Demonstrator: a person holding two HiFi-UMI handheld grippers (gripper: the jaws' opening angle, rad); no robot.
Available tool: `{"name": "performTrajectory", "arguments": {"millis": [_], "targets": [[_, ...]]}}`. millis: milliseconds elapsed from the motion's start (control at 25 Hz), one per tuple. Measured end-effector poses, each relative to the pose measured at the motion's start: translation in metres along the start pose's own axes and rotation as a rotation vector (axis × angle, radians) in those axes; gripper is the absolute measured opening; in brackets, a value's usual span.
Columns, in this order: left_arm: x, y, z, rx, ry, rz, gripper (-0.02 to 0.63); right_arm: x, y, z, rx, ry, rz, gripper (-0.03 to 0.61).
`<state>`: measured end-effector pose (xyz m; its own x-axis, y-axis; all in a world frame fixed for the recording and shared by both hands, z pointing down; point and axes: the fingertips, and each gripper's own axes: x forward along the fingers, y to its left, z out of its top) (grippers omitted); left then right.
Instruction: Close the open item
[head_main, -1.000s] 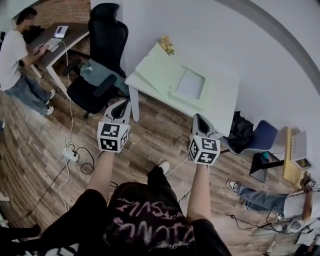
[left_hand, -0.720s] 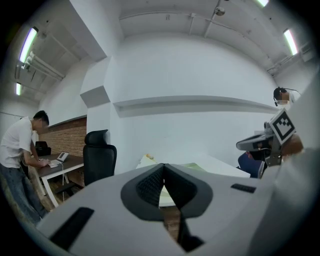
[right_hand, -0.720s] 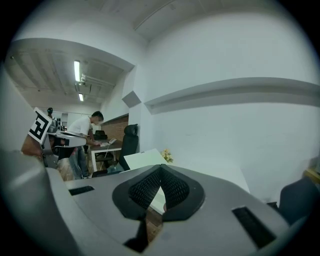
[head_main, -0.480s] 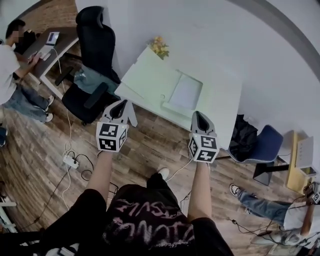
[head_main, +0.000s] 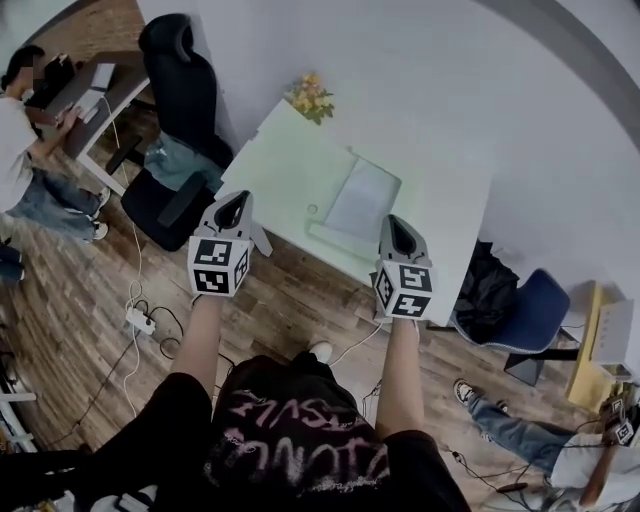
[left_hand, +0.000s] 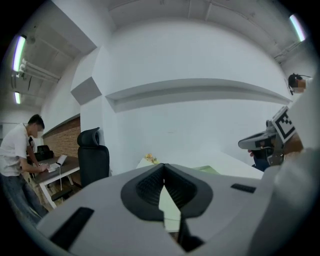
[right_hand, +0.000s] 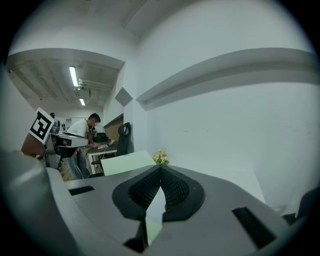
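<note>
A pale, flat open item (head_main: 358, 203), like a laptop or folder with its lid laid back, lies on the white table (head_main: 285, 170). My left gripper (head_main: 236, 204) hovers over the table's near left corner. Its jaws are shut with nothing between them. My right gripper (head_main: 394, 226) is over the table's near edge, just right of the open item, also shut and empty. In the left gripper view the pads (left_hand: 150, 186) meet at the tip, with the table (left_hand: 225, 165) ahead. In the right gripper view the pads (right_hand: 172, 190) meet too.
A small bunch of flowers (head_main: 311, 97) stands at the table's far corner. A black office chair (head_main: 176, 95) is to the left, and a person (head_main: 22, 140) sits at a desk beyond it. A black bag (head_main: 488, 290) and a blue chair (head_main: 522, 300) stand right of the table. A power strip (head_main: 140, 318) lies on the floor.
The table and open item have drawn nearer. Both grippers have moved forward from over the wooden floor to the table's near edge, still shut.
</note>
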<state>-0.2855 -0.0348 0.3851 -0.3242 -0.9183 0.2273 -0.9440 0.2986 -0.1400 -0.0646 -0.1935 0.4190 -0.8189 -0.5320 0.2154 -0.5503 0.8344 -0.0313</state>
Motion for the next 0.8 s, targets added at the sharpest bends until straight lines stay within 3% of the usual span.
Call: {"name": "performTrajectory", "arguments": {"millis": [280, 800], "targets": [[0.022, 0.009, 0.006, -0.019, 0.0, 0.014, 0.003, 0.021, -0.007, 0.008, -0.009, 0.003, 0.012, 0.012], [0.086, 0.054, -0.009, -0.043, 0.025, -0.055, 0.003, 0.076, -0.005, 0.009, -0.001, 0.035, -0.066, 0.012]]}}
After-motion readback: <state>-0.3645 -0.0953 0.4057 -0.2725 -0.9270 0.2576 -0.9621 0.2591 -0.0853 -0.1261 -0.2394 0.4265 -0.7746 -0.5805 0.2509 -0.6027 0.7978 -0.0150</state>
